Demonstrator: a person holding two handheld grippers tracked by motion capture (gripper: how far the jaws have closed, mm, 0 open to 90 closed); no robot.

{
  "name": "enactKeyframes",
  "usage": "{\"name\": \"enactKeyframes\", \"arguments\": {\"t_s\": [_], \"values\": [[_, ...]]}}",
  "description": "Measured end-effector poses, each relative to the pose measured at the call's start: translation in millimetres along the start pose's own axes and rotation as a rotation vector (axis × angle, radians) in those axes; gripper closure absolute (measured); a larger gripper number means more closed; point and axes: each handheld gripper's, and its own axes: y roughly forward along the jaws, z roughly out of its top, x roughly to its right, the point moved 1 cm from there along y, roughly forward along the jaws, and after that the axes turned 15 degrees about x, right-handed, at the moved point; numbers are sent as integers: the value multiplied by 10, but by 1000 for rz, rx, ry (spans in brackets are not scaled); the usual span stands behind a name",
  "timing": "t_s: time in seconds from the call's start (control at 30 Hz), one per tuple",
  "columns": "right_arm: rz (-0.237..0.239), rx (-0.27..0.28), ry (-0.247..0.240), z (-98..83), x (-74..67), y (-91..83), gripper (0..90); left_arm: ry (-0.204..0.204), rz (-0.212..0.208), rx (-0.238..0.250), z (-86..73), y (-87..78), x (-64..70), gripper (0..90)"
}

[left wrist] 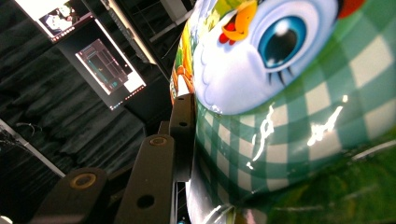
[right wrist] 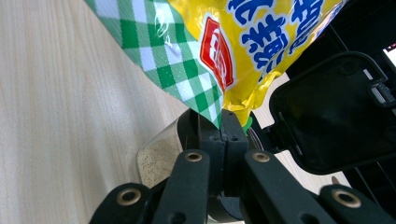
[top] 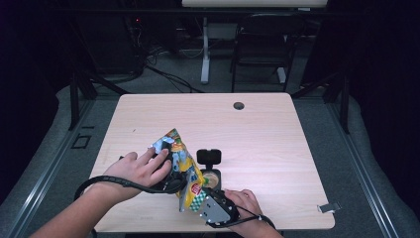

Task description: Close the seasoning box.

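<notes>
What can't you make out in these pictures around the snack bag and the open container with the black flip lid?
- Container's contents: in the high view too small; in the right tool view the snack bag and the right tool cover most of it.
- Left tool's jaws: high view, hidden by the hand and bag.
- Bag's full print: left tool view, cut off by the edges.

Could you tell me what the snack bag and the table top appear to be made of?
Snack bag: likely thin plastic film, glossy; it crinkles and throws bright glints across its printed green check in the left gripper view. Table top: pale wood or wood-look laminate, matt; fine straight grain lines show in the right gripper view, though which of the two is unclear.
</notes>
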Motion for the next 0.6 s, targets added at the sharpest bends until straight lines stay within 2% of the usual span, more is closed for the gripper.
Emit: {"name": "enactKeyframes", "arguments": {"t_s": [0.5, 0.6], "values": [[0, 5, 3, 3, -3, 1, 900, 10, 2, 2, 5, -10, -26, 735], [-1, 6, 4, 6, 1, -2, 900, -3, -2, -1, 2, -13, -21, 736]]}}
